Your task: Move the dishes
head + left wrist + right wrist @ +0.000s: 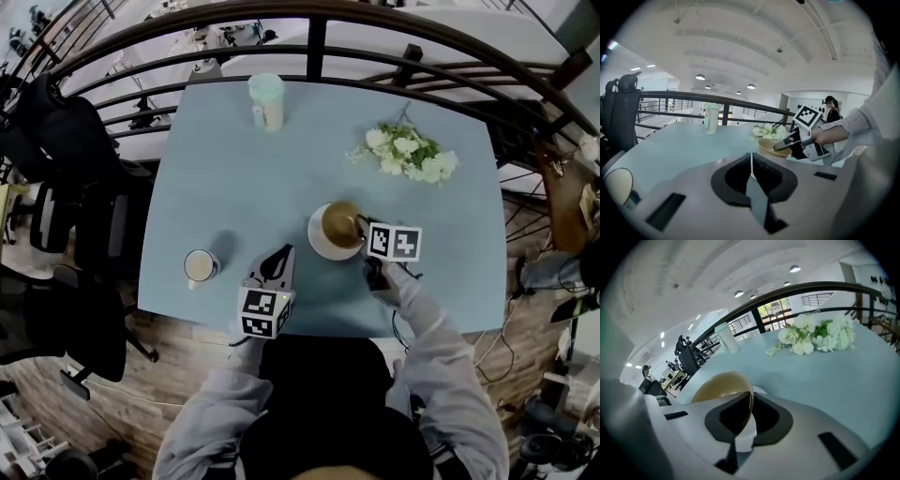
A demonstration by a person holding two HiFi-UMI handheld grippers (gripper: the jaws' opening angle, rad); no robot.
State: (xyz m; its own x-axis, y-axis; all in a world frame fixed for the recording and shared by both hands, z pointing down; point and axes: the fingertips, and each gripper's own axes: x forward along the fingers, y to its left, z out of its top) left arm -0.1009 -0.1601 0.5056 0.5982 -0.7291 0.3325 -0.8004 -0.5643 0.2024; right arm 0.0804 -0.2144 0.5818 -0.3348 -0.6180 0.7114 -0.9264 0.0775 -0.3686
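Right gripper (749,405): jaws clamped on the rim of the tan bowl (339,223), at the bowl's 4 o'clock edge. The bowl sits over a white plate (317,242), toward 5 o'clock from the centre of the blue table (234,178). Left gripper (751,168): jaws together, nothing between them, at 7 o'clock of the bowl. A cup (199,266) stands at the table's 8 o'clock and flowers (408,153) lie at 2 o'clock.

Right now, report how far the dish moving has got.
Done: no dish looks relocated. In hand: the right gripper pinches the brown bowl by its rim, at the white plate. Left to do: bowl, plate and cup; the left gripper is shut, empty.
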